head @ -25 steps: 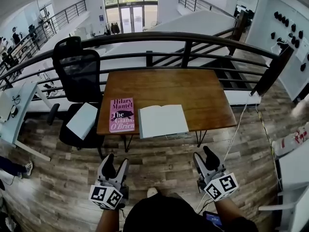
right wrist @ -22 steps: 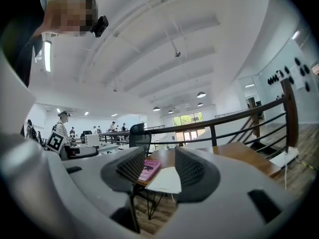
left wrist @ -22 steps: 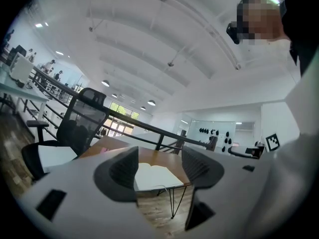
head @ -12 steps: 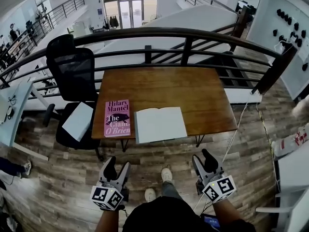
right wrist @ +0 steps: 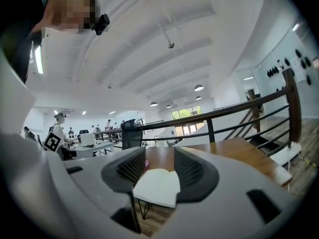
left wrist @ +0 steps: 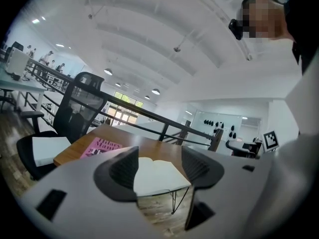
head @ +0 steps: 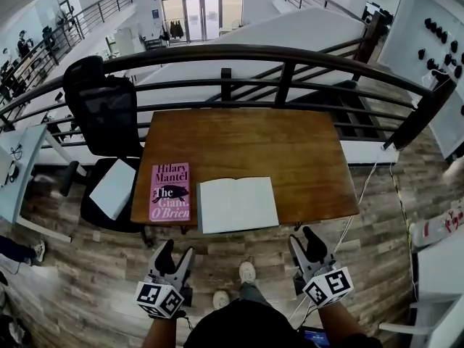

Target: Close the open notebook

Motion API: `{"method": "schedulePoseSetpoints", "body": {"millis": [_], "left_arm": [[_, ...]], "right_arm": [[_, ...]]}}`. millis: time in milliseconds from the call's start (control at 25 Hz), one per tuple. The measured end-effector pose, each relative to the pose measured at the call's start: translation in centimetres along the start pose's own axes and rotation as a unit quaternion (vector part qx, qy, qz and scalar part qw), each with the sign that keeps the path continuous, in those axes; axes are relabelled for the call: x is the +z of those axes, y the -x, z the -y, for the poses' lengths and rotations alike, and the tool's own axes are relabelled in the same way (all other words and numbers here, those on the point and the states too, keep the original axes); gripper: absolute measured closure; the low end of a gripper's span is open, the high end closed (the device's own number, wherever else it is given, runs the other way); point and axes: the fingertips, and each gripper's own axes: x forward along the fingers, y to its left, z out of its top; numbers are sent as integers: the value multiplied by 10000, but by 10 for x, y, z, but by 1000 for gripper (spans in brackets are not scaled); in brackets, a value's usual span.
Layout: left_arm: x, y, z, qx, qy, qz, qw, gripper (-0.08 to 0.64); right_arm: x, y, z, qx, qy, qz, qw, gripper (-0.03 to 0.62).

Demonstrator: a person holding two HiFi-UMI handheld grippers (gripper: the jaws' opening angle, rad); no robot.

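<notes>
Looking down on a brown rectangular wooden table (head: 246, 136) on thin dark legs, backed by a dark metal railing (head: 275, 53). At the table's near edge, roughly midway along, an open notebook with blank white pages (head: 237, 204), lying flat with both pages facing up. Just beside it on the left, across a narrow gap, a closed pink paperback book (head: 170, 191) with a dark figure on its cover. Left of the table, a black mesh-backed office chair (head: 105, 114) with a pale flat pad (head: 112, 188) on its seat.

Nearer the viewer, above grey-brown wood-plank floor (head: 94, 288), two grey hand-held tools with black ribbed pads, each carrying a cube of square markers. Left gripper (head: 175, 251) short of the table's near edge, well apart from the notebook, pointing toward it; jaws spread wide, nothing between the pads, the notebook only visible far off through the gap. Right gripper (head: 304, 238) level with it on the other side, also short of the table; jaws parted and empty, the same white pages framed in the distance. Between the two tools, a pair of light shoes (head: 247, 271) on the floor.
</notes>
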Motion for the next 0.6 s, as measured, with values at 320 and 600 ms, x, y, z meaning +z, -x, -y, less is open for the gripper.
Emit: {"method": "schedulePoseSetpoints", "body": {"millis": [320, 600], "left_arm": [[-26, -33, -13, 128, 180, -353, 9991, 284], [-43, -56, -25, 262, 409, -592, 9971, 284]], "right_arm": [[-25, -32, 19, 74, 139, -323, 9994, 419], [-34, -56, 22, 218, 66, -503, 9985, 420]]}}
